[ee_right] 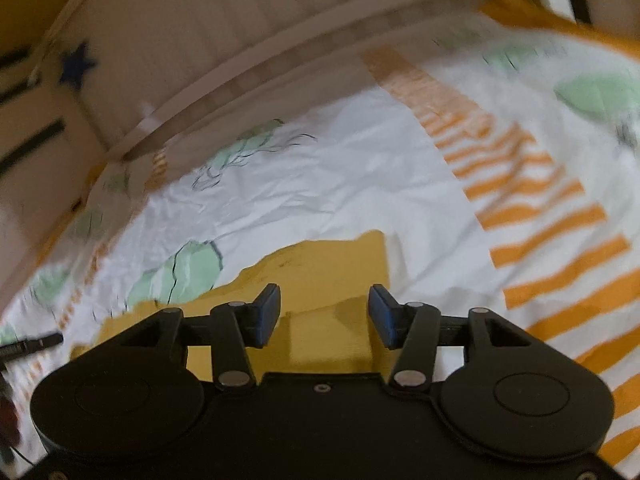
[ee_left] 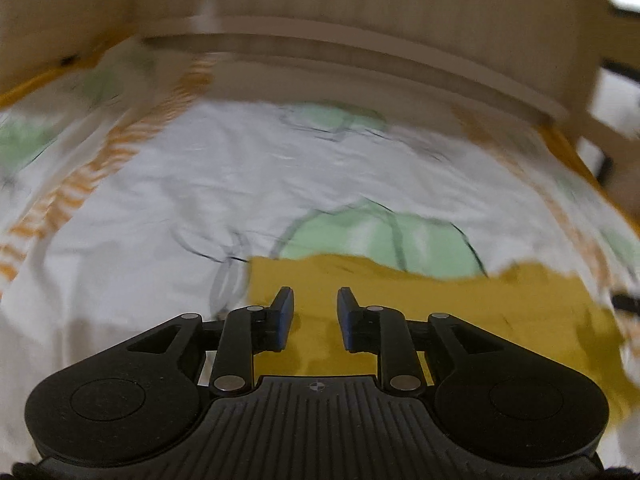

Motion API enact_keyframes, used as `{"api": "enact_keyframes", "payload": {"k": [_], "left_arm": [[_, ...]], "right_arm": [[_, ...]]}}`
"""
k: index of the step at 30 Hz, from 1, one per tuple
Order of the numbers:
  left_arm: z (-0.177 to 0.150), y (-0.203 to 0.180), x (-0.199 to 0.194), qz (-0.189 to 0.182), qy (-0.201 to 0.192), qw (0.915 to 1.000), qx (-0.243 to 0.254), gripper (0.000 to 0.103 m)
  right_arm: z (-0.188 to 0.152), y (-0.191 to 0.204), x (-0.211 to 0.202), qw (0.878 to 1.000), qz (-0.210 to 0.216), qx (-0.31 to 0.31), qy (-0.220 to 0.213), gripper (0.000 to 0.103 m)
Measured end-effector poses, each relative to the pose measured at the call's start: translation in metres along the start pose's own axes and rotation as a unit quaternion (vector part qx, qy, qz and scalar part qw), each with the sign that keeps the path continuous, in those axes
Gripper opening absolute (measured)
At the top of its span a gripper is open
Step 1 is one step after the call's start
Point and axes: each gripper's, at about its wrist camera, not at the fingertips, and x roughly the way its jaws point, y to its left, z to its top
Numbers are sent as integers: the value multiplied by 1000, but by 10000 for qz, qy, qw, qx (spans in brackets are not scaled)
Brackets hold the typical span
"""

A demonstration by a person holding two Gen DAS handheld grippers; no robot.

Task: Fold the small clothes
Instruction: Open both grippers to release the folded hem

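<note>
One mustard garment [ee_left: 440,320] lying flat, long axis crosswise | left gripper [ee_left: 316,316] spread | right gripper [ee_right: 324,316] spread

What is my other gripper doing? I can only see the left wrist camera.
Observer: The right gripper is open over the yellow cloth, with nothing pinched between its pads.
Operator: Is there anything fun on that side?
Observer: Yes, a dark blue star sits on the beige panel behind the bed, far to the left in the right wrist view.
</note>
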Motion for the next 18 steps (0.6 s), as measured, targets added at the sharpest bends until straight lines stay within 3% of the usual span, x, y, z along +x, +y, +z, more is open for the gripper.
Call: {"api": "enact_keyframes", "payload": {"k": [5, 9, 18], "left_arm": [[-31, -28, -4, -455, 476, 9960, 606, 23], [-53, -39, -7, -586, 715, 9906, 1009, 23], [-59, -36, 9, -642, 1017, 9897, 778, 23]], "right_arm": [[-15, 41, -9, 9944, -10, -1028, 244, 58], [-40, 71, -7, 9845, 47, -1649, 593, 58], [-74, 91, 0, 9744, -26, -2023, 985, 57]]}}
